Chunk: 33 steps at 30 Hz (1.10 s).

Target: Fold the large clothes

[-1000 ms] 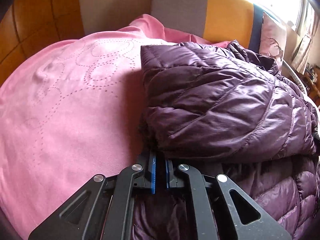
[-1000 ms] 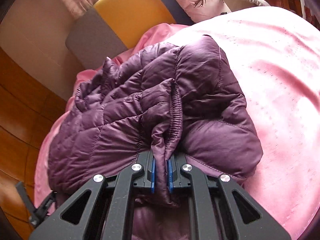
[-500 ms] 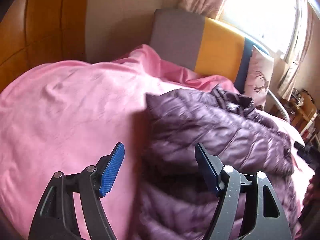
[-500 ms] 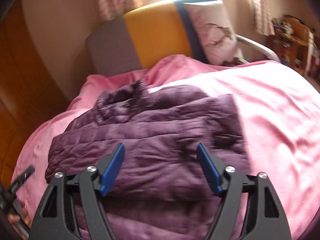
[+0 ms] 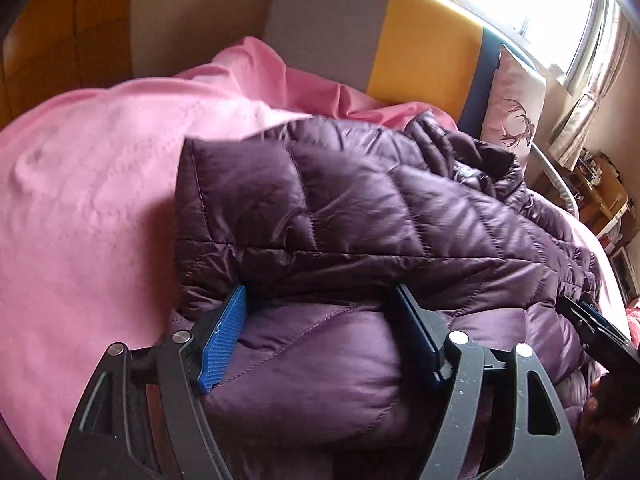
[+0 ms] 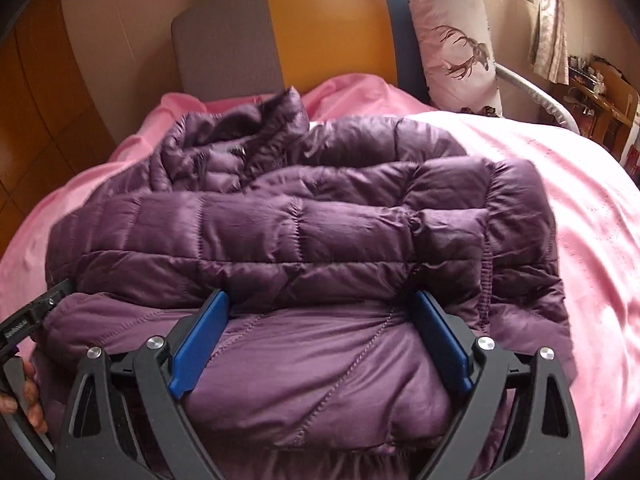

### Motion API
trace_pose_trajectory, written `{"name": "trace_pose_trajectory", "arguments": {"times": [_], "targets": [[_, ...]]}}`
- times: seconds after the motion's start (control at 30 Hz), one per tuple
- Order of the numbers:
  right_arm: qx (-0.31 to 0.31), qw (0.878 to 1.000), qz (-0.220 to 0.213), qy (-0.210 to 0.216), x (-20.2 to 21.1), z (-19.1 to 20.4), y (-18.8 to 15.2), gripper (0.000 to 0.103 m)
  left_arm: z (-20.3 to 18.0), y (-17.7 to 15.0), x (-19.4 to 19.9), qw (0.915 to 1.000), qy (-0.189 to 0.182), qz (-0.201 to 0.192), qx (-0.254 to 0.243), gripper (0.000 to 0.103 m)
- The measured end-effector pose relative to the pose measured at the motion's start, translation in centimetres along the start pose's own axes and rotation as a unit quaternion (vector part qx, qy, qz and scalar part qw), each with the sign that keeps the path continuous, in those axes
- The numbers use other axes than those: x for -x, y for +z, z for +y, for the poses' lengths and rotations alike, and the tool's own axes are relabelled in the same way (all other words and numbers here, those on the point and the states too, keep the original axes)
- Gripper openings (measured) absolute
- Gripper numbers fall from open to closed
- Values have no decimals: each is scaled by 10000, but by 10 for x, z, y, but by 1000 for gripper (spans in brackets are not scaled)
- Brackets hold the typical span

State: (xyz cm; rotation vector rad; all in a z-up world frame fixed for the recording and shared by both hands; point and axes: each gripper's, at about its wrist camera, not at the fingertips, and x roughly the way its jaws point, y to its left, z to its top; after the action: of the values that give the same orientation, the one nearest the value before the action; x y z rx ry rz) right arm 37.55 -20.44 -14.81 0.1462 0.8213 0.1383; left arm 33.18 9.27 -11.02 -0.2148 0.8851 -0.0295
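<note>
Left wrist view, left to right: wooden wall panels (image 5: 44, 60), then the pink bedspread (image 5: 88, 216) covering the bed, then the purple quilted down jacket (image 5: 360, 216) lying folded on it, top layer doubled over the lower one, collar bunched toward the headboard. Left gripper (image 5: 320, 336) spread wide, blue pads either side of the lower jacket layer, not pressing it; nothing pinched. Headboard (image 5: 332, 32) behind is grey, yellow and blue in bands, deer-print pillow (image 5: 516, 120) leaning on its right end, bright window with curtains past that. Far right edge: part of the other gripper and a bit of a hand, too dark to read more. Right wrist view, left to right: the left gripper's black frame at the left edge with the person's fingers (image 6: 32, 400) on it, pink bedspread, then the jacket (image 6: 300, 232) across the middle of the bed, sleeve cuff hanging at its right side. Right gripper (image 6: 320, 332) jaws opening, already wide apart; the jacket's near fold bulges between the blue pads but they aren't clamping it. Right of the jacket more bedspread, then a curved grey rail (image 6: 536, 92) and cluttered wooden furniture (image 6: 600, 88) in the corner.
</note>
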Motion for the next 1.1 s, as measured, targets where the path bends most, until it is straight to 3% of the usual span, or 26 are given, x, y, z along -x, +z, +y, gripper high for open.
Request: {"name": "trace_pose_trajectory", "arguments": {"times": [0.33,0.43,0.57,0.73,0.9,1.1], "targets": [[181,9997,139,-131,-16,2,1,93,-4,-2,-5,9998,167,12,-67,73],[194,9997,132,-113,1,3,5,94,-10,-3,19,9994,314,-111,-86,73],[340,9993,-120,137,39,9,-7,96,-20,-22,50,9985,41,-372,-406,73],[409,9991,127,-30,24,13,-23,96,-22,-32,28,9989,148,0,-442,74],[598,9976,228,-279,5,20,-28,97,-22,-36,19,9984,238,62,-510,75],[472,9986,163,-173,29,16,-28,99,-24,-44,58,9986,299,-159,-396,80]]}}
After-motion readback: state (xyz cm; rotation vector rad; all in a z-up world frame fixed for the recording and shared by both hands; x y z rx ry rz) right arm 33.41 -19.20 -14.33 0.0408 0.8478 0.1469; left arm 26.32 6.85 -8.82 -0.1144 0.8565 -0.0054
